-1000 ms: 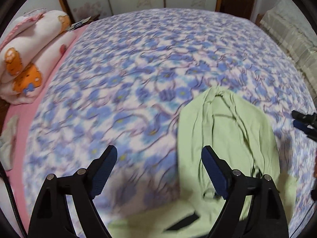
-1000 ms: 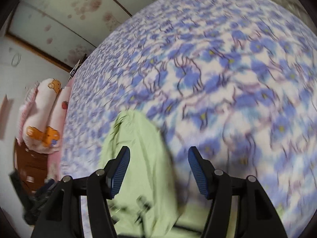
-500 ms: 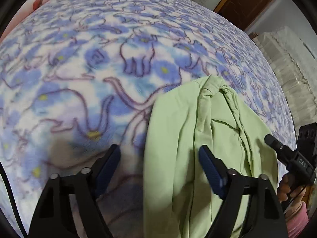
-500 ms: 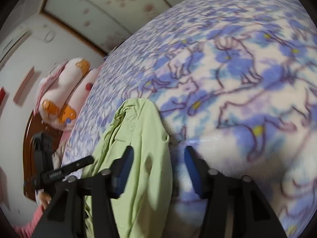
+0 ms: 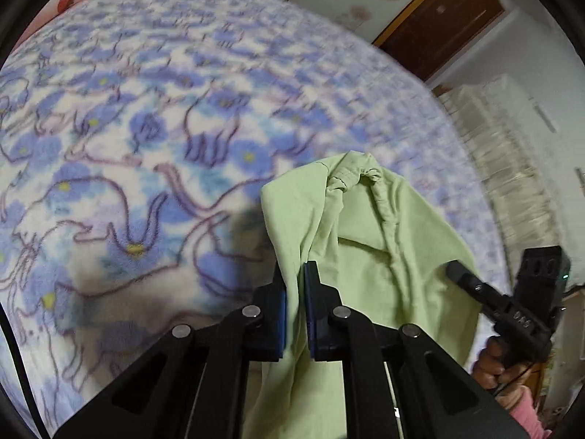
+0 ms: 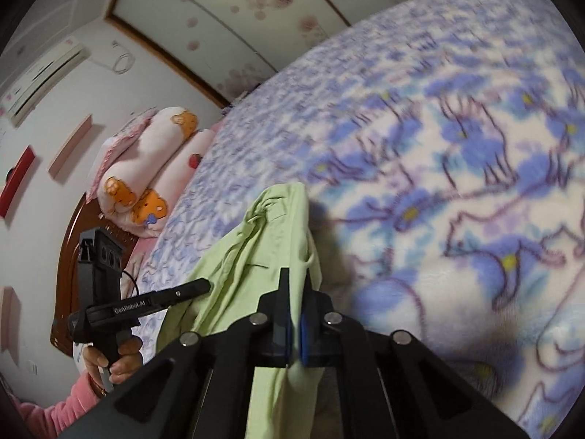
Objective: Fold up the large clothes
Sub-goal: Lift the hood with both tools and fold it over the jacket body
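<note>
A light green garment [image 5: 369,252] lies folded lengthwise on the blue flowered blanket [image 5: 146,128]. My left gripper [image 5: 295,274] is shut on its near left edge and lifts the cloth a little. My right gripper [image 6: 296,289] is shut on the near right edge of the same garment [image 6: 256,256]. Each gripper shows in the other's view: the right one at the left wrist view's right edge [image 5: 512,307], the left one at the right wrist view's left [image 6: 120,303]. The garment's far end with a gathered waistband rests on the blanket.
The blanket [image 6: 457,146] covers a large bed. Pink rolled bedding with orange bears [image 6: 146,168] lies at the bed's head beside a wooden headboard [image 6: 69,248]. A stack of pale folded fabric [image 5: 512,146] and a brown door [image 5: 438,18] stand past the bed's far right.
Both grippers were open above the garment's near end; they have dropped onto its edges and shut on the cloth, and the near edges are now lifted.
</note>
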### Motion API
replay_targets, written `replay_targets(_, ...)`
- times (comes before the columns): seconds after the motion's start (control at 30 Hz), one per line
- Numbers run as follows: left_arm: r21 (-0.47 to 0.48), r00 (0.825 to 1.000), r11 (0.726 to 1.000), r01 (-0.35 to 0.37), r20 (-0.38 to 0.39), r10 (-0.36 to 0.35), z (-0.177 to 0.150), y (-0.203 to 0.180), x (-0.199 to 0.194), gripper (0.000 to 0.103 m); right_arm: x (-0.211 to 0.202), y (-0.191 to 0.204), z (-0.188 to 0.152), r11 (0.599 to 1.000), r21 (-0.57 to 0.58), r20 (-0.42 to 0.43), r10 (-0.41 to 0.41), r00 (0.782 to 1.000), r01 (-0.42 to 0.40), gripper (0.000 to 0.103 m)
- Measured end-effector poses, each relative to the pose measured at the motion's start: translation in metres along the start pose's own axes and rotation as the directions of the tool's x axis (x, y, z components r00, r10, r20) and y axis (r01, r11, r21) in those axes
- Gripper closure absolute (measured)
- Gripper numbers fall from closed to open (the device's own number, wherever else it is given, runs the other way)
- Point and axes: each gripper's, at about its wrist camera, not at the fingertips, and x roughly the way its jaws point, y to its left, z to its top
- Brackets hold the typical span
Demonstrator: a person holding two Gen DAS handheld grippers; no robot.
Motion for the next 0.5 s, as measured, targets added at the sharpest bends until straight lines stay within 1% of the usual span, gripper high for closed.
replay_targets(0.07, 0.034, 1.000, 0.999, 0.020, 0.019, -0.021, -0.001, -0.010, -0.023, 0.097, -0.014, 0.015, 0.002, 0.999, -0.032, 0.018, 0.030, 0.999, -0.029, 0.101)
replay_targets(0.1, 0.060, 0.999, 0.998, 0.030, 0.037, -0.032, -0.004, -0.016, -0.036, 0.097, -0.024, 0.026, 0.002, 0.997, -0.059, 0.027, 0.058, 0.998, -0.057, 0.101)
replay_targets(0.2, 0.152, 0.993, 0.987, 0.057, 0.098, -0.072, -0.023, -0.035, -0.082, 0.097, -0.052, 0.052, -0.003, 0.984, -0.136, 0.058, 0.120, 0.991, -0.111, 0.101)
replay_targets(0.23, 0.166, 0.991, 0.984, 0.060, 0.108, -0.079, -0.029, -0.037, -0.094, 0.097, -0.066, 0.064, -0.008, 0.975, -0.172, 0.068, 0.152, 0.986, -0.139, 0.101)
replay_targets(0.3, 0.196, 0.987, 0.978, 0.075, 0.128, -0.102, -0.048, -0.039, -0.125, 0.097, -0.085, 0.077, -0.018, 0.962, -0.209, 0.071, 0.196, 0.978, -0.177, 0.101)
replay_targets(0.33, 0.204, 0.986, 0.976, 0.075, 0.134, -0.104, -0.056, -0.040, -0.136, 0.097, -0.098, 0.084, -0.027, 0.950, -0.234, 0.067, 0.228, 0.971, -0.207, 0.101)
replay_targets(0.4, 0.220, 0.986, 0.973, 0.066, 0.136, -0.097, -0.076, -0.040, -0.158, 0.097, -0.118, 0.095, -0.046, 0.933, -0.267, 0.059, 0.264, 0.963, -0.239, 0.101)
replay_targets(0.5, 0.225, 0.988, 0.973, 0.039, 0.139, -0.072, -0.104, -0.036, -0.181, 0.097, -0.140, 0.102, -0.071, 0.923, -0.279, 0.032, 0.284, 0.958, -0.264, 0.101)
